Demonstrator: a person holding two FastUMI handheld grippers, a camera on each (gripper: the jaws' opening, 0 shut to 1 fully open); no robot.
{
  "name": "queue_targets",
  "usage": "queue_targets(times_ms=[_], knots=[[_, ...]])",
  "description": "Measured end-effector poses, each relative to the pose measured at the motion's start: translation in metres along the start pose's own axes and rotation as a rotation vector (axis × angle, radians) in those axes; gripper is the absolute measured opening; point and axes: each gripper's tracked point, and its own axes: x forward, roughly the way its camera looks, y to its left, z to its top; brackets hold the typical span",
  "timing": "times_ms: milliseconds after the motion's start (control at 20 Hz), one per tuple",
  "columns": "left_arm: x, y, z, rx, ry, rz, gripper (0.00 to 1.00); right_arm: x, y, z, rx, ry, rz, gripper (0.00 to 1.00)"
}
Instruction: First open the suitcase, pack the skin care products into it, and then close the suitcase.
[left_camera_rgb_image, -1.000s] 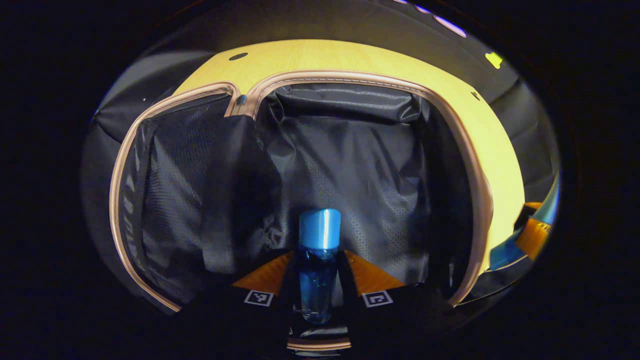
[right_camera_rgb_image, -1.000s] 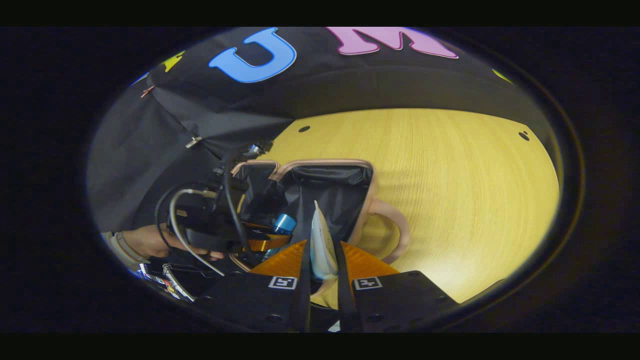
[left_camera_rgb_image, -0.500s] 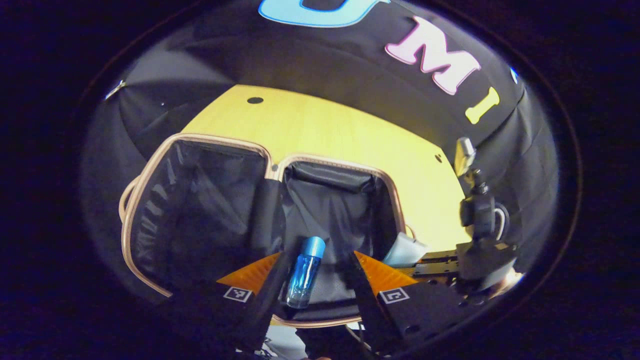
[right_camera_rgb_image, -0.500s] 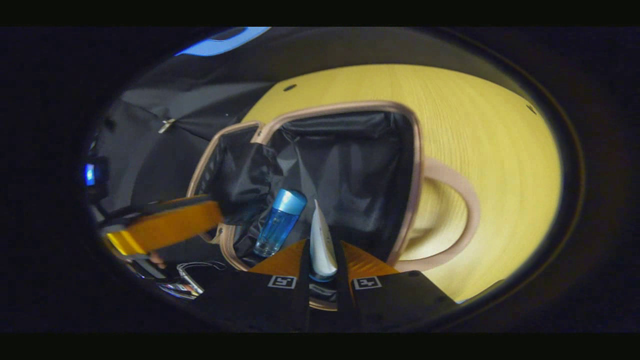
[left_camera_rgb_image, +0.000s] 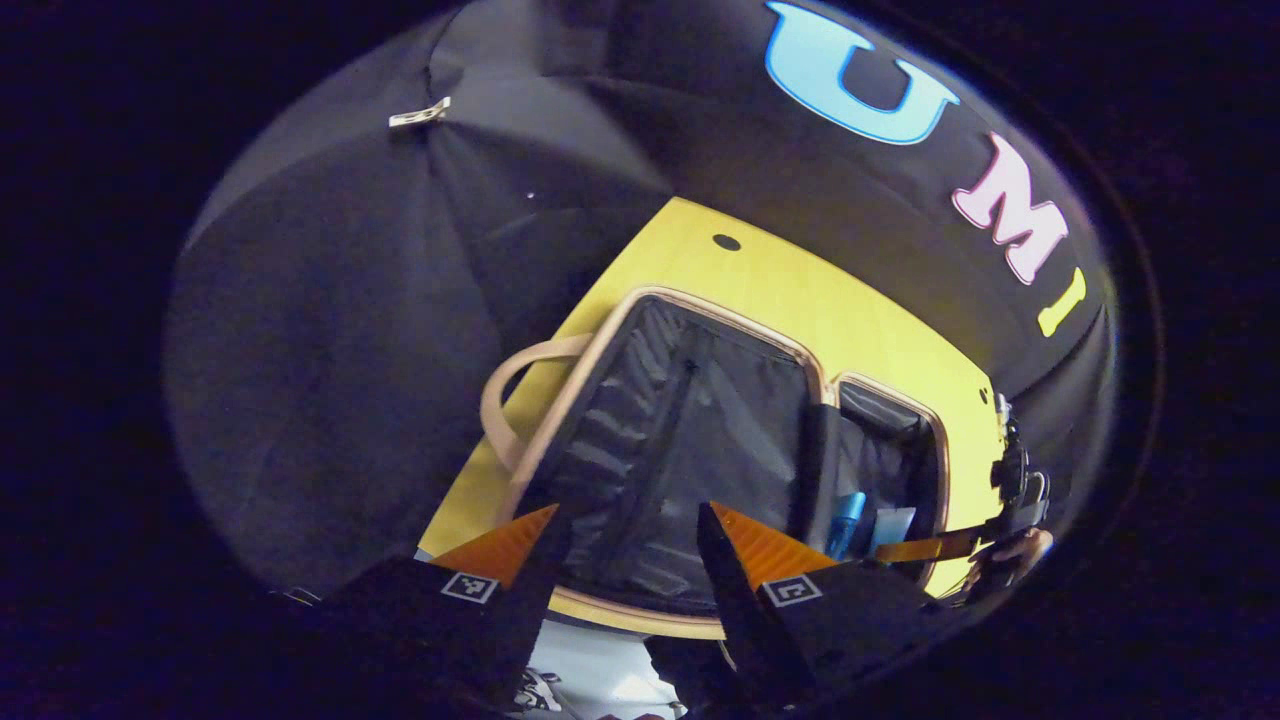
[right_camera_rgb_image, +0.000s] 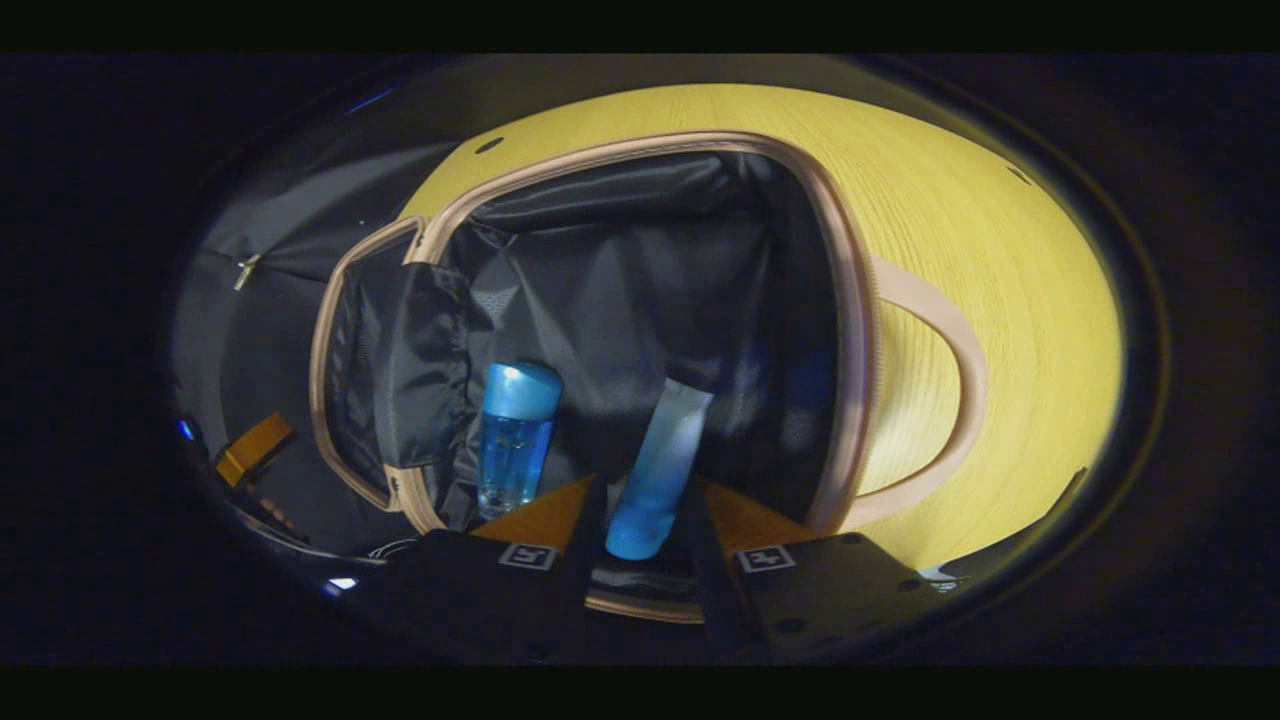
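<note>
The suitcase lies open on the yellow table, black lining up, with a beige rim. In the right gripper view a blue bottle with a blue cap rests inside the right half. A pale blue tube lies flat beside it. My right gripper is open around the tube's cap end, with a gap on the right side. In the left gripper view my left gripper is open and holds nothing, above the near rim of the suitcase's lid half. The bottle and tube lie in the far half.
A beige carry handle lies on the table right of the suitcase, and another handle sticks out on the lid side. A hand holds the right gripper at the far right. Black booth cloth borders the table.
My left gripper let the blue bottle go inside the suitcase and drew back toward the lid half. My right gripper lowered the tube into the suitcase and its fingers spread; the tube now lies flat.
</note>
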Motion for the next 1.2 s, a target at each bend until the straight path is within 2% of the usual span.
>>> queue_targets(times_ms=[200,250,300,350,400,450,500,550,650,750,800,900,950,1000,1100,1200], knots=[[0.021,0.045,0.022,-0.112,-0.014,0.042,0.81,-0.033,0.023,-0.001,-0.116,-0.083,0.062,1.0],[0.025,0.057,0.032,-0.131,-0.023,0.055,0.82,-0.044,0.024,0.001,-0.159,-0.116,0.073,0.9],[0.03,0.069,0.045,-0.147,-0.031,0.06,0.82,-0.055,0.024,0.004,-0.2,-0.148,0.08,0.98],[0.035,0.08,0.055,-0.166,-0.029,0.065,0.82,-0.067,0.022,0.006,-0.237,-0.181,0.082,0.98],[0.042,0.086,0.059,-0.175,-0.021,0.062,0.82,-0.078,0.021,0.009,-0.267,-0.211,0.078,0.89],[0.05,0.092,0.062,-0.181,-0.001,0.072,0.82,-0.089,0.019,0.011,-0.286,-0.236,0.074,0.98],[0.058,0.095,0.06,-0.178,0.03,0.086,0.82,-0.098,0.019,0.01,-0.295,-0.258,0.08,0.98],[0.067,0.096,0.061,-0.165,0.055,0.094,0.82,-0.107,0.021,0.01,-0.297,-0.276,0.09,1.0],[0.087,0.093,0.06,-0.118,0.098,0.114,0.82,-0.117,0.024,0.006,-0.296,-0.301,0.108,0.98],[0.101,0.101,0.058,-0.053,0.138,0.203,0.82,-0.114,0.018,0.001,-0.322,-0.305,0.088,0.98],[0.114,0.107,0.056,-0.012,0.163,0.221,0.82,-0.113,0.016,-0.002,-0.328,-0.301,0.077,0.97],[0.132,0.108,0.048,0.043,0.21,0.219,0.87,-0.112,0.02,-0.013,-0.314,-0.284,0.1,0.98],[0.142,0.099,0.043,0.052,0.242,0.179,0.87,-0.112,0.02,-0.016,-0.303,-0.276,0.111,0.98],[0.142,0.09,0.04,0.041,0.27,0.145,0.66,-0.112,0.016,-0.017,-0.294,-0.276,0.108,0.98],[0.147,0.09,0.051,0.049,0.235,0.146,0.22,-0.112,0.009,-0.018,-0.279,-0.285,0.091,0.98],[0.139,0.088,0.049,0.031,0.215,0.128,0.18,-0.115,0.004,-0.019,-0.261,-0.294,0.083,0.98]])
